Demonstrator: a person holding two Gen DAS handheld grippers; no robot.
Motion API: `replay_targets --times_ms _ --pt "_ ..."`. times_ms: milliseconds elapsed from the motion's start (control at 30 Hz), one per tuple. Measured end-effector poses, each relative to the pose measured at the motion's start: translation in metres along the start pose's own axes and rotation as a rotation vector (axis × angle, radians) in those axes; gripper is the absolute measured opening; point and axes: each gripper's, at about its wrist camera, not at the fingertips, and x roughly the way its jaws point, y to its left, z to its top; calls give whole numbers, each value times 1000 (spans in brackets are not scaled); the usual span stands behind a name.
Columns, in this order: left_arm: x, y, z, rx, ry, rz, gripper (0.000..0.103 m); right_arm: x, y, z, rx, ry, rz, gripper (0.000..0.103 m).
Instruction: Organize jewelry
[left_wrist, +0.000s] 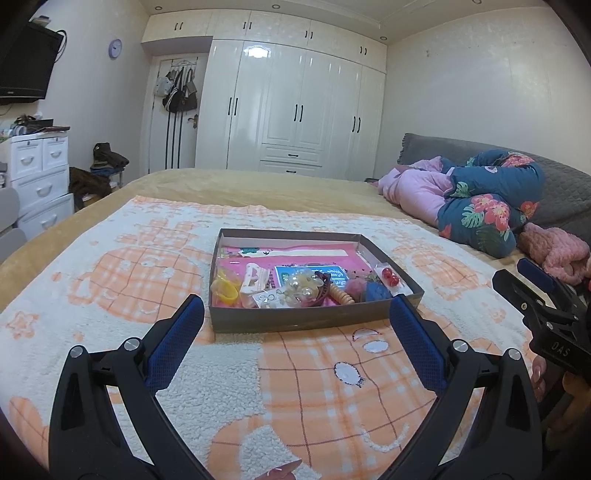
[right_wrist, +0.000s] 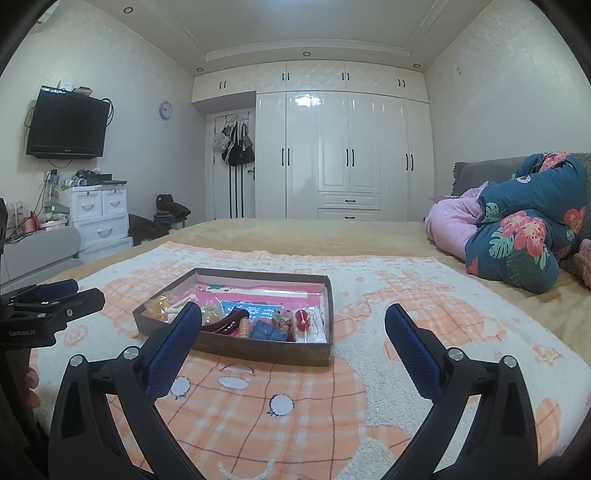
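A shallow cardboard box (left_wrist: 295, 321) (right_wrist: 258, 352) sits on the orange-and-white blanket on the bed. It holds a heap of jewelry and hair pieces: a yellow ring (left_wrist: 226, 290), a white hair clip (left_wrist: 254, 282), a clear bead cluster (left_wrist: 303, 286), a dark claw clip (right_wrist: 232, 321), a blue piece (left_wrist: 376, 293) and red beads (left_wrist: 390, 277) (right_wrist: 302, 319). My left gripper (left_wrist: 297, 314) hovers open just in front of the box with nothing between its fingers. My right gripper (right_wrist: 293, 325) is open too, slightly right of the box, and it holds nothing.
The blanket (left_wrist: 129, 288) covers the near part of the bed. A rolled floral quilt (left_wrist: 491, 199) and pink bedding (left_wrist: 413, 192) lie at the right. White wardrobes (right_wrist: 343, 155) fill the far wall. A drawer unit (right_wrist: 98, 218) and a wall television (right_wrist: 66, 123) stand at left.
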Motion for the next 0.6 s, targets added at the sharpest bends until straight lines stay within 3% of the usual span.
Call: replay_targets --times_ms 600 --pt "1 2 -1 6 1 18 92 2 0 -1 0 12 -10 97"
